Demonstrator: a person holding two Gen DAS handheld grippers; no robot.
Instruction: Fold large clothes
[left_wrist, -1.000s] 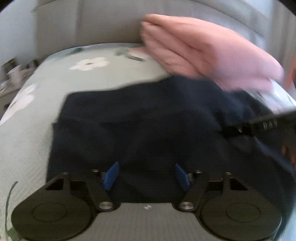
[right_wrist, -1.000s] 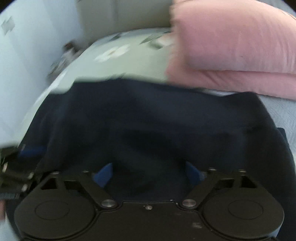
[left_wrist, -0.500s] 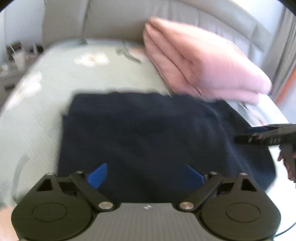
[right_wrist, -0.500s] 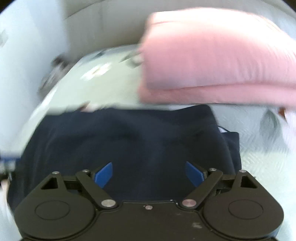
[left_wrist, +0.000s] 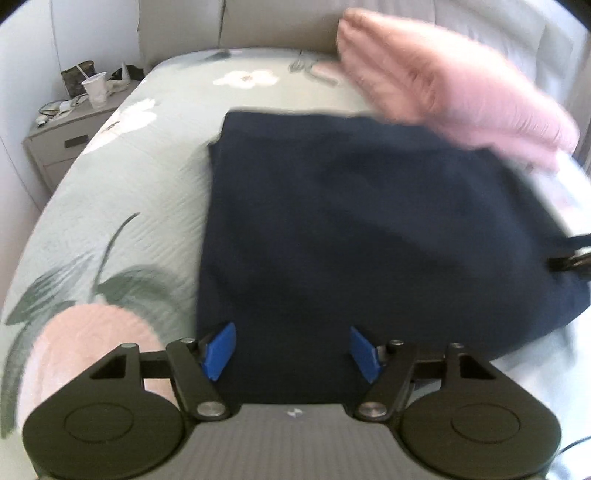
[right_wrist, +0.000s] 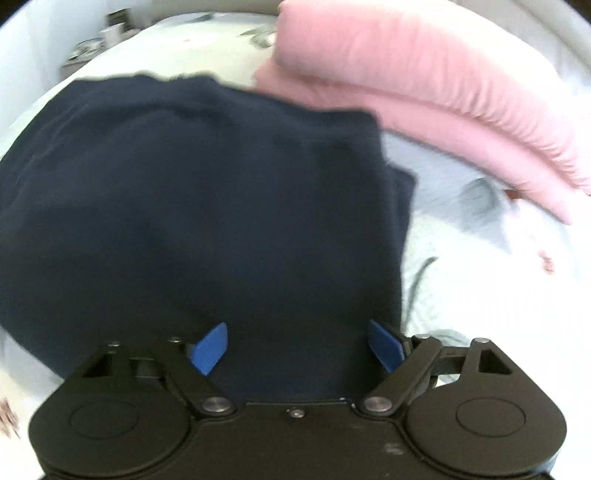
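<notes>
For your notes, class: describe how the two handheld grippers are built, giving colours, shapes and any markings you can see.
Both are black, each with two round disc housings and angled link arms on silver pivot pins, ending in blue wedge-shaped fingers. The left gripper has a grey ribbed centre plate with a small white mark; the right gripper has a smooth black plate with a small central screw and some scuffs.

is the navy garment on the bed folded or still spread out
Folded. The navy garment lies as a compact rectangle on the bedspread, with a second layer's edge showing along its right side in the right wrist view.

Navy garment (right_wrist: 192, 206) cut off left; pink bedding (left_wrist: 461, 88) motion-blurred.
</notes>
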